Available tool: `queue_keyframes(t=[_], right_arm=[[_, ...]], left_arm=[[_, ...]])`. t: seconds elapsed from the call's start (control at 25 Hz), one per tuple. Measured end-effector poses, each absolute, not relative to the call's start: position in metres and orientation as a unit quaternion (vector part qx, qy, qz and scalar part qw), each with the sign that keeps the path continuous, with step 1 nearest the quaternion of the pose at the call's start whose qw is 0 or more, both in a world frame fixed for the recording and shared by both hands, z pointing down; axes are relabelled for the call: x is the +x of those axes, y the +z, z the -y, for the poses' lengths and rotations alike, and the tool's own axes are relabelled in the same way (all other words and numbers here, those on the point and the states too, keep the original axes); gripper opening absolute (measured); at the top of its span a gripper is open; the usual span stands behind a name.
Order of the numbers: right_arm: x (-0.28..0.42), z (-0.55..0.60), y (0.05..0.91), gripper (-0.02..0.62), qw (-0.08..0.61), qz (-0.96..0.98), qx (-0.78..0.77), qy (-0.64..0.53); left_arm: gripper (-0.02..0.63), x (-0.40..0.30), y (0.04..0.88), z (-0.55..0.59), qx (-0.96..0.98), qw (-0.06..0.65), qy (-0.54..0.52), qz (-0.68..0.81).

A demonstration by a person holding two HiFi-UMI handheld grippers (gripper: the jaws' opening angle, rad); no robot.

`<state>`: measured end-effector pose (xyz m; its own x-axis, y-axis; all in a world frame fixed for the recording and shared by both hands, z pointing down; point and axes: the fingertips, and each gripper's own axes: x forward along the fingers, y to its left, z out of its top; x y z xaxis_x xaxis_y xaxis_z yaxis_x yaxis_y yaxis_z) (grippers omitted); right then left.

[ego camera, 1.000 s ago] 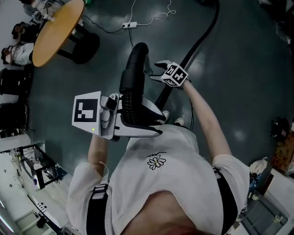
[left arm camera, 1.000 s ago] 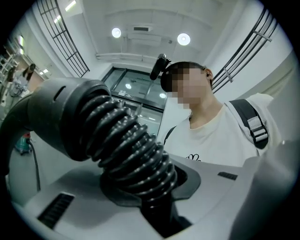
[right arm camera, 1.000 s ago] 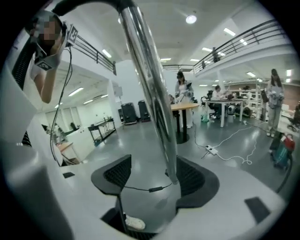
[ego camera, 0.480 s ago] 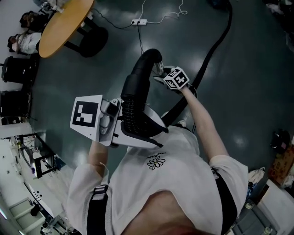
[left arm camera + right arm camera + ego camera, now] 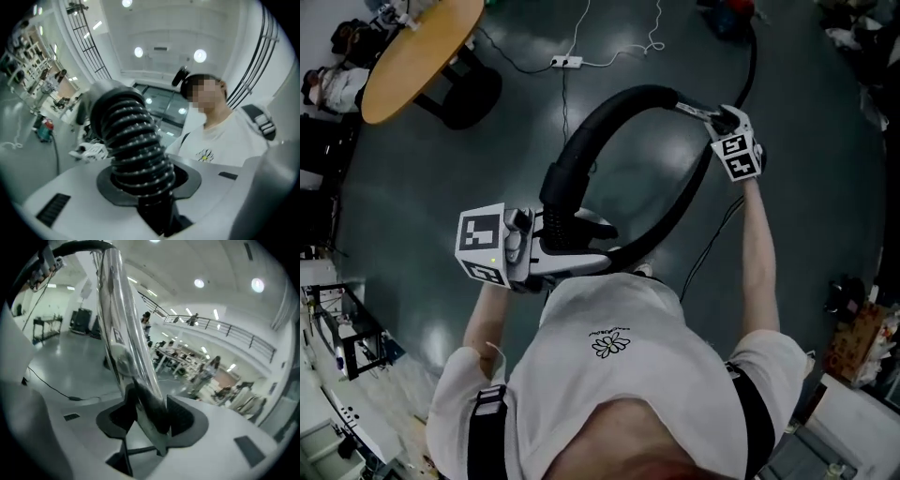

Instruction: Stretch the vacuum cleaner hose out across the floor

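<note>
1. The black vacuum cleaner hose (image 5: pixel 572 159) rose in a wide arch in front of the person, held between both tools, in the head view.
2. From the arch's lower end, a thinner-looking run of the same hose curved out to 3 o'clock. It then swept away toward 1 o'clock and the top edge of the view. Where along that run it met the floor (image 5: pixel 412 187) could not be told.
3. The arch's upper end, at about 1 o'clock, joined a chrome tube (image 5: pixel 689 108).
4. The left hand-held gripper (image 5: pixel 591 242) sat just in front of the person's chest. Its jaws were clamped on the ribbed hose near the arch's lower end.
5. In the left gripper view, the ribbed hose (image 5: pixel 133 145) passed between the jaws of the left hand-held gripper (image 5: pixel 150 187) and climbed toward 11 o'clock.
6. The right hand-held gripper (image 5: pixel 720 122) was at 2 o'clock from the left one, on an outstretched arm, with its marker cube facing up.
7. In the right gripper view, the chrome tube (image 5: pixel 124 333) stood between the dark pads of the right hand-held gripper (image 5: pixel 150 418). The jaws had just been closing and gripped the tube.
8. The person wore a white shirt (image 5: pixel 609 375) with a small flower print.
9. A white power strip (image 5: pixel 565 62) lay on the dark floor at 12 o'clock, with a white cable trailing from it.
10. A round wooden counter (image 5: pixel 412 56) stood at 11 o'clock, well apart from the hose.
</note>
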<state>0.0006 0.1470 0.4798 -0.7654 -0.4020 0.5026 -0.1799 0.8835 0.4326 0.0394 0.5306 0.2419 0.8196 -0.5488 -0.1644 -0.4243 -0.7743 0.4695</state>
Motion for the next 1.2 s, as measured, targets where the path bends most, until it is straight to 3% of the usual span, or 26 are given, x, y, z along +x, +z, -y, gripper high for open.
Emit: queue_keyframes(t=[0.08, 0.16, 0.2, 0.32, 0.52, 0.68, 0.76, 1.0, 1.12, 1.2], right_arm=[[0.043, -0.101, 0.414, 0.206, 0.291, 0.891, 0.238, -0.255], [0.083, -0.076, 0.341, 0.206, 0.286, 0.841, 0.304, -0.344], [0.099, -0.071, 0.307, 0.206, 0.288, 0.807, 0.329, -0.396], [0.130, -0.088, 0.222, 0.209, 0.311, 0.670, 0.353, -0.574], [0.112, -0.174, 0.169, 0.213, 0.357, 0.445, 0.245, -0.784], [0.095, -0.240, 0.143, 0.213, 0.286, 0.432, 0.242, -0.821], [0.098, -0.270, 0.128, 0.213, 0.248, 0.425, 0.239, -0.837], [0.104, -0.340, 0.101, 0.213, 0.154, 0.401, 0.221, -0.876], [0.104, -0.348, 0.107, 0.213, 0.130, 0.436, 0.207, -0.866], [0.110, -0.345, 0.108, 0.215, 0.143, 0.472, 0.205, -0.846]], left_arm=[[0.163, 0.028, 0.273, -0.519, 0.916, 0.237, -0.105, 0.306], [0.225, 0.003, 0.286, -0.512, 0.895, 0.271, -0.143, 0.325], [0.289, -0.011, 0.285, -0.511, 0.883, 0.284, -0.174, 0.330], [0.295, -0.041, 0.272, -0.503, 0.875, 0.277, -0.209, 0.338], [0.295, -0.009, 0.233, -0.423, 0.926, 0.157, -0.100, 0.328], [0.310, 0.038, 0.208, -0.355, 0.943, 0.034, 0.013, 0.331], [0.311, 0.061, 0.202, -0.347, 0.953, 0.015, 0.055, 0.296], [0.308, 0.160, 0.233, -0.417, 0.980, 0.142, 0.131, -0.035], [0.295, 0.188, 0.228, -0.457, 0.970, 0.181, 0.055, -0.151], [0.153, 0.194, 0.212, -0.457, 0.956, 0.234, -0.039, -0.173]])
